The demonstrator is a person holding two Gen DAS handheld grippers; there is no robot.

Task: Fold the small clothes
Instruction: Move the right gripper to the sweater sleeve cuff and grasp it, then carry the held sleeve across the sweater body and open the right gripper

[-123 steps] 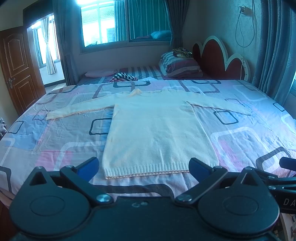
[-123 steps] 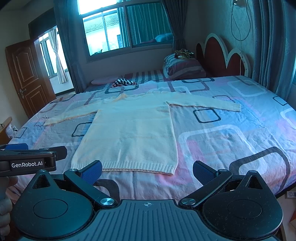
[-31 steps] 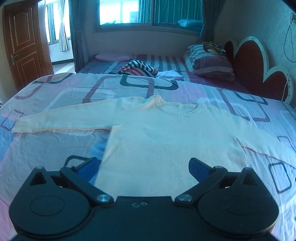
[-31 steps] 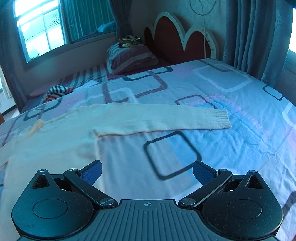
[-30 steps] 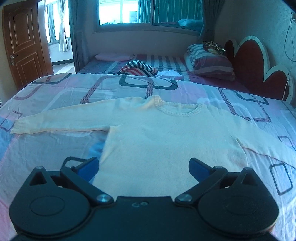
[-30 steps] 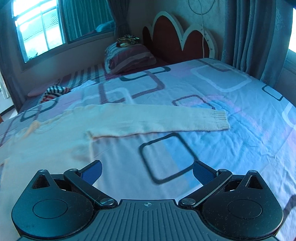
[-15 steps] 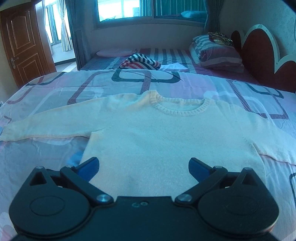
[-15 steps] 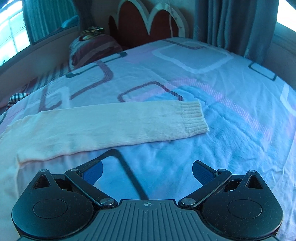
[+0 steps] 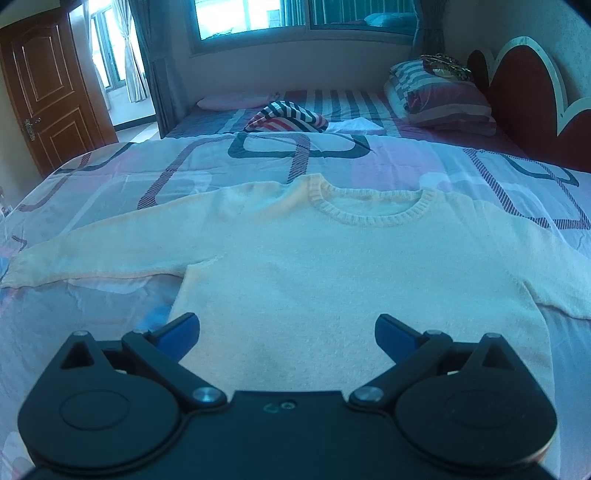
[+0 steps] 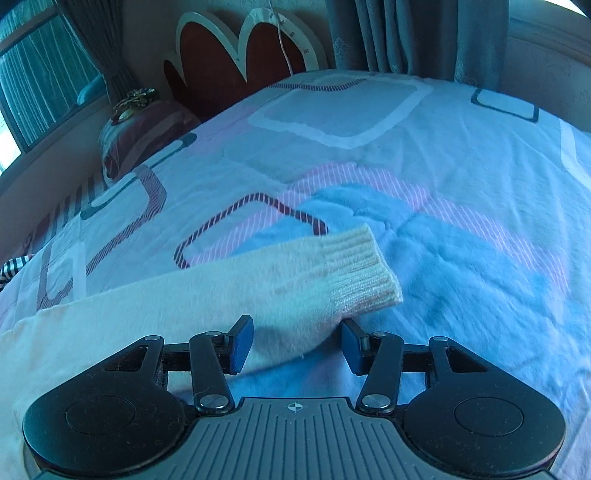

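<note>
A cream knitted sweater (image 9: 332, 266) lies flat on the patterned bedspread (image 9: 92, 325), neck away from me, sleeves spread to both sides. My left gripper (image 9: 288, 328) hovers open over the sweater's body, its blue pads wide apart with nothing between them. In the right wrist view, the right sleeve (image 10: 240, 295) ends in a ribbed cuff (image 10: 358, 269). My right gripper (image 10: 295, 343) is low at the sleeve's near edge just behind the cuff. Its jaws are closing with the sleeve between them, and the fabric still looks flat and unpinched.
A striped garment (image 9: 288, 116) and a striped pillow (image 9: 443, 99) lie on the far bedding. A red scalloped headboard (image 10: 236, 59) and curtains (image 10: 406, 33) stand behind the bed. A brown door (image 9: 48, 88) is at the far left. Bedspread (image 10: 461, 258) stretches right of the cuff.
The right gripper swept right along the sleeve, dropped to the cuff, and its jaws narrowed around it. The left gripper crept forward and lower over the sweater's body, still open.
</note>
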